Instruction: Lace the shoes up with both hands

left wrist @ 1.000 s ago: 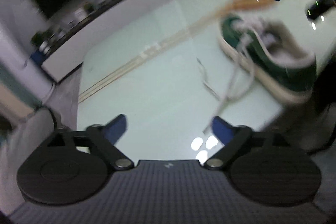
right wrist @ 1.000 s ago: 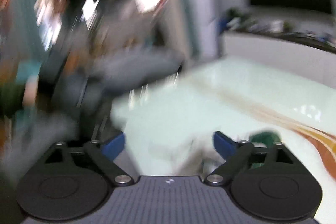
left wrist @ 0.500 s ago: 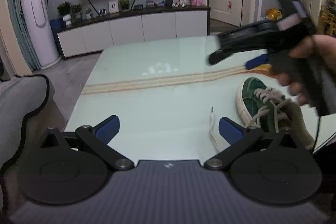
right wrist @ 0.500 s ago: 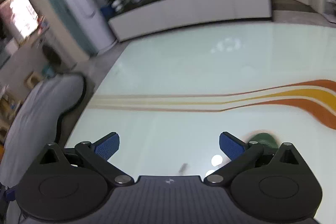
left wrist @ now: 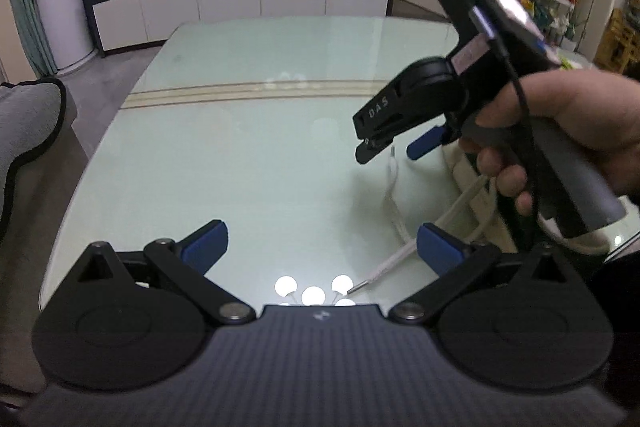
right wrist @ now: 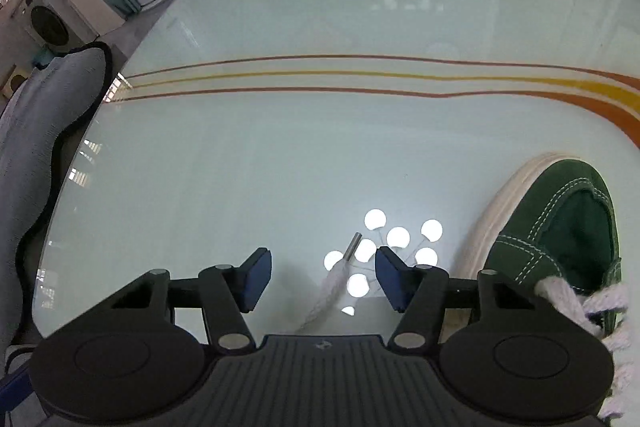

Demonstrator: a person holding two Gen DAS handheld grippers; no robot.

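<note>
1. Your left gripper [left wrist: 322, 247] is spread wide, its blue pads [left wrist: 206, 246] well apart with only bare glass table [left wrist: 248, 155] between them. It holds nothing.
2. A white shoelace [left wrist: 394, 255] runs on the table toward the left gripper from the right; its metal tip [left wrist: 357, 288] lies just inside the right-hand pad, near it, and whether they touch cannot be told.
3. Your right gripper [right wrist: 323, 279] is open too, but less widely. Its pads flank the free end of the lace [right wrist: 332, 287], whose metal tip [right wrist: 353, 246] points away from you, just beyond the fingertips [right wrist: 256, 279]. The pads are not pressed on it; nothing is pinched.
4. In the left wrist view your right hand [left wrist: 560, 139] holds that gripper [left wrist: 390, 153] above the table at the right, tilted down to the left, one blue pad showing.
5. The green shoe [right wrist: 560, 227] sits on the table just right of the right gripper, toe pointing to the far side, its white sole facing the gripper. Laces [right wrist: 592, 303] cross its near part.
6. Ceiling lights reflect in the glass as bright round spots [right wrist: 396, 237] around the lace end.
</note>
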